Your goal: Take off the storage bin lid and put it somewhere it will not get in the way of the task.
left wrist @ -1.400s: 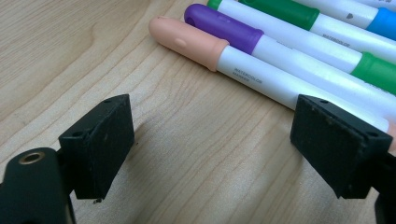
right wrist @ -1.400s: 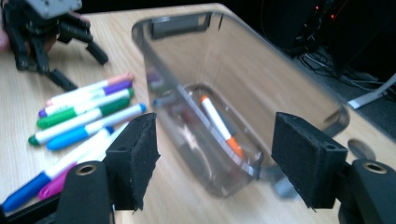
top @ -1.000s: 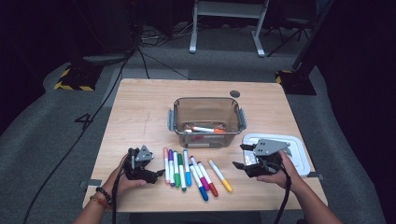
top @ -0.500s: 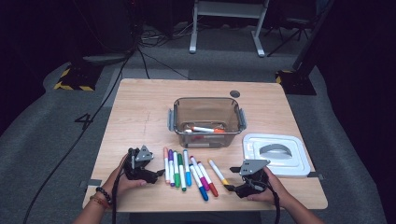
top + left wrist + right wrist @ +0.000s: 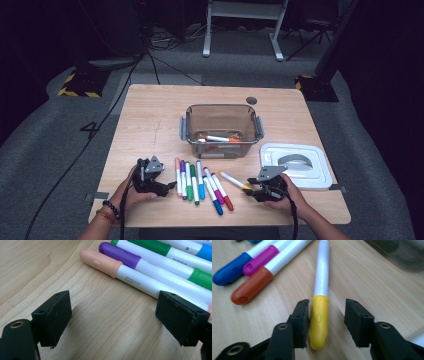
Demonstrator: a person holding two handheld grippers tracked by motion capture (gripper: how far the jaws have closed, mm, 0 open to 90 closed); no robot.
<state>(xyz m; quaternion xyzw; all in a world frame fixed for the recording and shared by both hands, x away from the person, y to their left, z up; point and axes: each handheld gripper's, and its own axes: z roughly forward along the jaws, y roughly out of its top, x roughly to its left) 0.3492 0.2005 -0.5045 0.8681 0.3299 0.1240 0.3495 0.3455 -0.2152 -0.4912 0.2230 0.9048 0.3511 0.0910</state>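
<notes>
A yellow-capped marker lies on the wooden table, right of a row of several markers. My right gripper is low over its cap. Its jaws have just been closing and stand either side of the cap: one pad touches it, the other is still clear. My left gripper rests open on the table left of the row, with only bare wood between its pads. A peach-capped marker and a purple-capped one lie just beyond.
A clear plastic container with an orange marker inside stands at mid-table. Its white lid lies flat at the right, just behind my right hand. In the right gripper view, red, magenta and blue caps lie to the left.
My right gripper has come left from over the white lid and down to the yellow marker, and its jaws have narrowed around the cap. The left gripper has stayed put.
</notes>
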